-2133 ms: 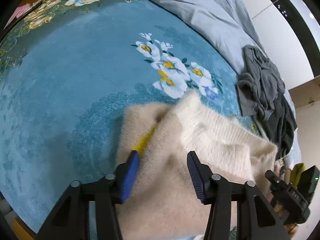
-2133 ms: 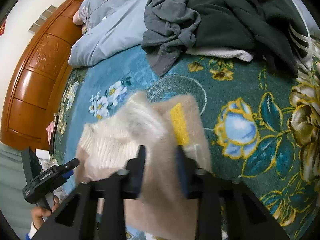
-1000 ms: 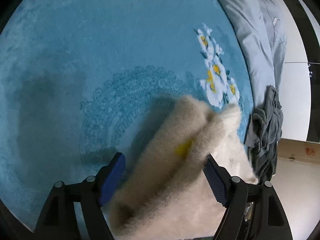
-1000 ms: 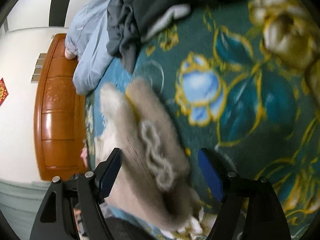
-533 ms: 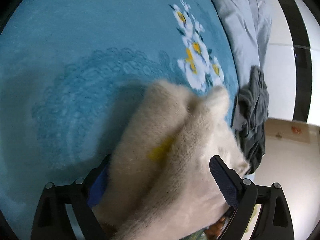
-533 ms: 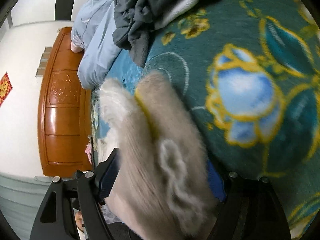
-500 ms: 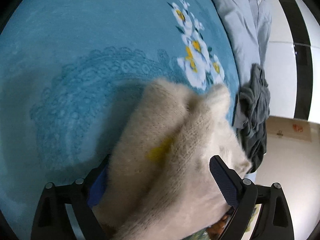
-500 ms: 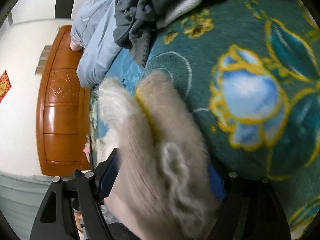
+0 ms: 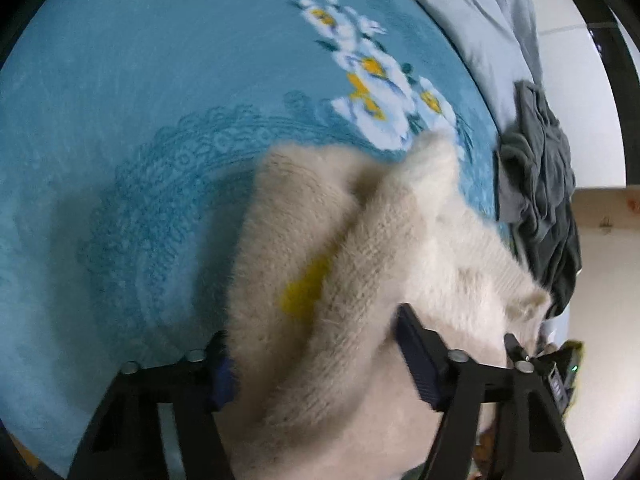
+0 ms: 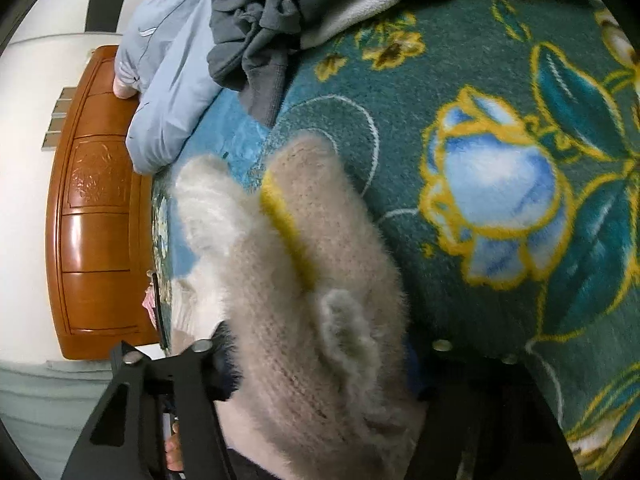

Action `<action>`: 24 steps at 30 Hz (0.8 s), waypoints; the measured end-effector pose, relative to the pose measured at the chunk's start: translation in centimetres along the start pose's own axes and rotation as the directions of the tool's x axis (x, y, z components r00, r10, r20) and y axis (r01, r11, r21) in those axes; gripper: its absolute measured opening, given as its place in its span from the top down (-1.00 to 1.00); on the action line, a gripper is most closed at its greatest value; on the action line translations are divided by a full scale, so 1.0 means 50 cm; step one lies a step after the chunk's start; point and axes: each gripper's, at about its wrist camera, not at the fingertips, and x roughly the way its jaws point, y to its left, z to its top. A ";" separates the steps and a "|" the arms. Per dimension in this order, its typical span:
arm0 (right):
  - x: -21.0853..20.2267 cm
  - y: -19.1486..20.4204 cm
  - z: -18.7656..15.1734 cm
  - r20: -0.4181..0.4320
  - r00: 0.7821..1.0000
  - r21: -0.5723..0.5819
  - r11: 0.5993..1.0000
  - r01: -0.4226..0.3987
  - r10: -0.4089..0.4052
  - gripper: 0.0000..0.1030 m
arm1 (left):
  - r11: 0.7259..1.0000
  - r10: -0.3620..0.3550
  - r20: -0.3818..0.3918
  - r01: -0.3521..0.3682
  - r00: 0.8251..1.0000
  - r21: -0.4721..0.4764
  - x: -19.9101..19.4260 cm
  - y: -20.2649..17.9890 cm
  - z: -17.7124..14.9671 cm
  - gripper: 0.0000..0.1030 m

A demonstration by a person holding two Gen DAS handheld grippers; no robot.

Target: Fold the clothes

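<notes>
Left wrist view: cream fuzzy sweater bunched in a thick roll on the blue floral blanket, filling centre to 5 o'clock. Yellow patch shows on its near face. Left gripper fingers spread wide, one blue pad at 7 o'clock mostly buried in the fuzz, the other at 5 o'clock against the knit. The sweater bulk sits between them; cannot tell if they are actually pinching it or just straddling. Dark grey clothes pile at 3 o'clock, well apart, unfolded. Pale blue duvet at 1 o'clock.

Right wrist view: same sweater runs from centre down to 6 o'clock, yellow stripe along a fold edge, a fuzzy loop near the bottom. Right gripper fingers wide apart, left one at 7 o'clock touching the knit, right one hidden behind it; hold cannot be told. Grey pile at 12 o'clock, wooden headboard at 9 o'clock.

Progress, judged: sweater folded over at least once but lumpy, not flattened or squared; the pile remains. Early to mid task.
</notes>
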 end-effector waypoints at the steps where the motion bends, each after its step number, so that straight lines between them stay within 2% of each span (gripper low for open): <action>1: -0.006 0.003 -0.001 -0.001 1.000 -0.001 1.000 -0.006 0.006 0.03 | 1.000 0.001 0.009 -0.001 1.000 0.008 -0.007 -0.005 -0.004 0.06; 4: -0.031 0.023 -0.010 0.000 1.000 -0.033 0.999 -0.025 0.025 0.17 | 1.000 -0.017 0.041 0.016 0.999 0.021 -0.031 -0.014 -0.020 0.22; 11: -0.104 0.072 -0.030 0.020 0.997 -0.109 0.992 -0.066 0.068 0.25 | 0.997 -0.052 0.112 0.044 0.992 0.068 -0.096 -0.038 -0.068 0.30; 18: -0.190 0.099 -0.057 0.046 0.994 -0.185 0.979 -0.088 0.098 0.26 | 0.988 -0.131 0.178 0.114 0.975 0.100 -0.159 -0.067 -0.136 0.31; 24: -0.269 0.113 -0.083 0.100 0.984 -0.200 0.972 -0.122 0.145 0.26 | 0.971 -0.187 0.234 0.142 0.954 0.194 -0.242 -0.122 -0.182 0.31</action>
